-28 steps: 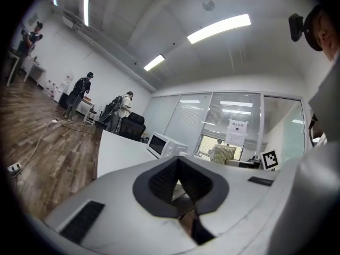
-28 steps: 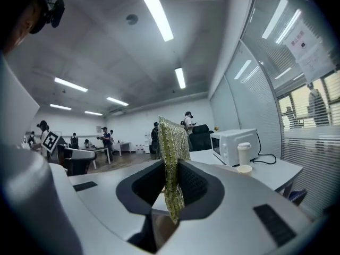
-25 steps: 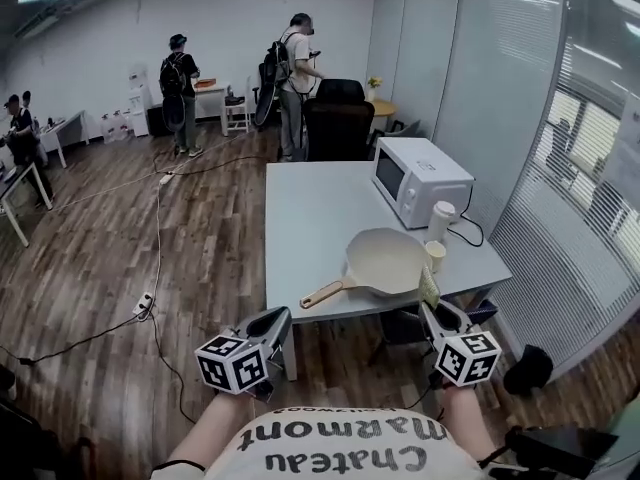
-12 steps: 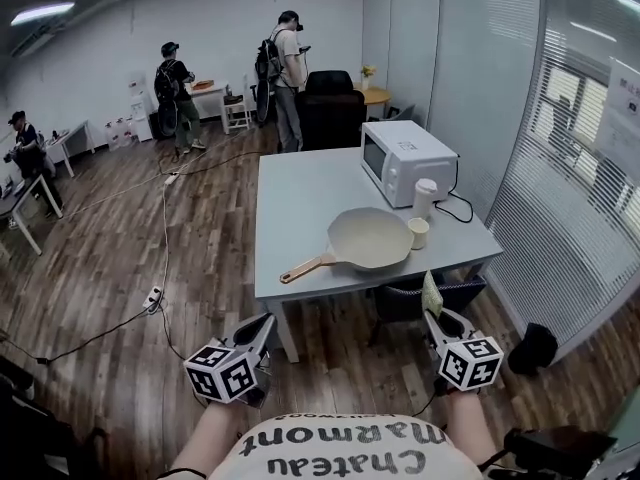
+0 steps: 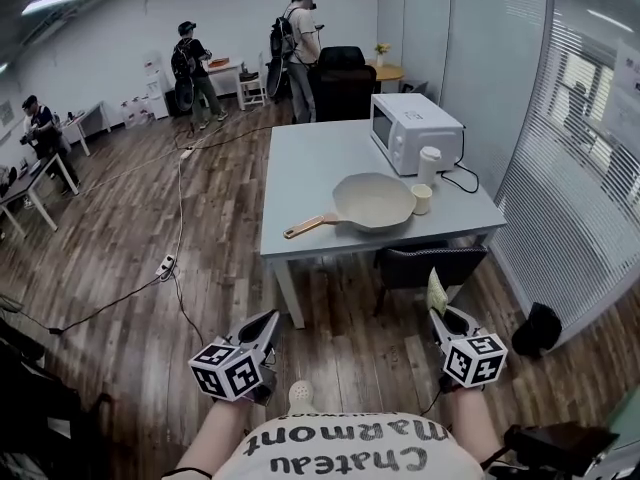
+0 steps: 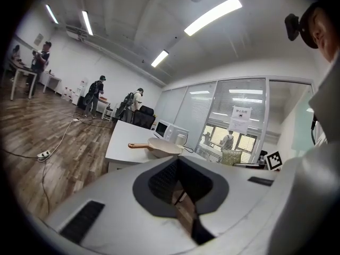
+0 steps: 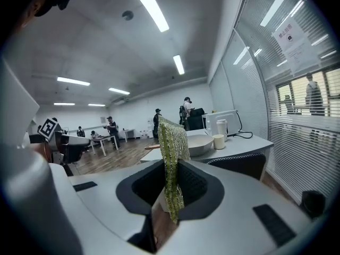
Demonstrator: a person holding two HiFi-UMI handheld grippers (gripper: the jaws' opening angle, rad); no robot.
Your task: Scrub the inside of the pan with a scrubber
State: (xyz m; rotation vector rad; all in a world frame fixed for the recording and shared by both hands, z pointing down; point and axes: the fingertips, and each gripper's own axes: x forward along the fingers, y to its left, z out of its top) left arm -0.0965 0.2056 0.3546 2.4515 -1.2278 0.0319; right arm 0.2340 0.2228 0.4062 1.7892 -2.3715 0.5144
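Counter (image 5: pixel 330 183): well ahead of both jaws. On it stand a microwave (image 5: pixel 415 128) and the pan (image 5: pixel 372 200), upright, its inside bare cream. A lidded cup (image 5: pixel 429 165) and a small cup (image 5: pixel 422 199) stand just beside the pan, contents not discernible. Scrubber (image 7: pixel 172 137): upright, clamped between the right gripper (image 7: pixel 170 187) jaws. Left gripper (image 6: pixel 178 190): jaws closed together.

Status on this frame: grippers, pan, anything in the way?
Left hand-held gripper shut, empty. Right hand-held gripper shut on scrubber. Pan on table, not yet reached. Chair tucked at table's near edge.
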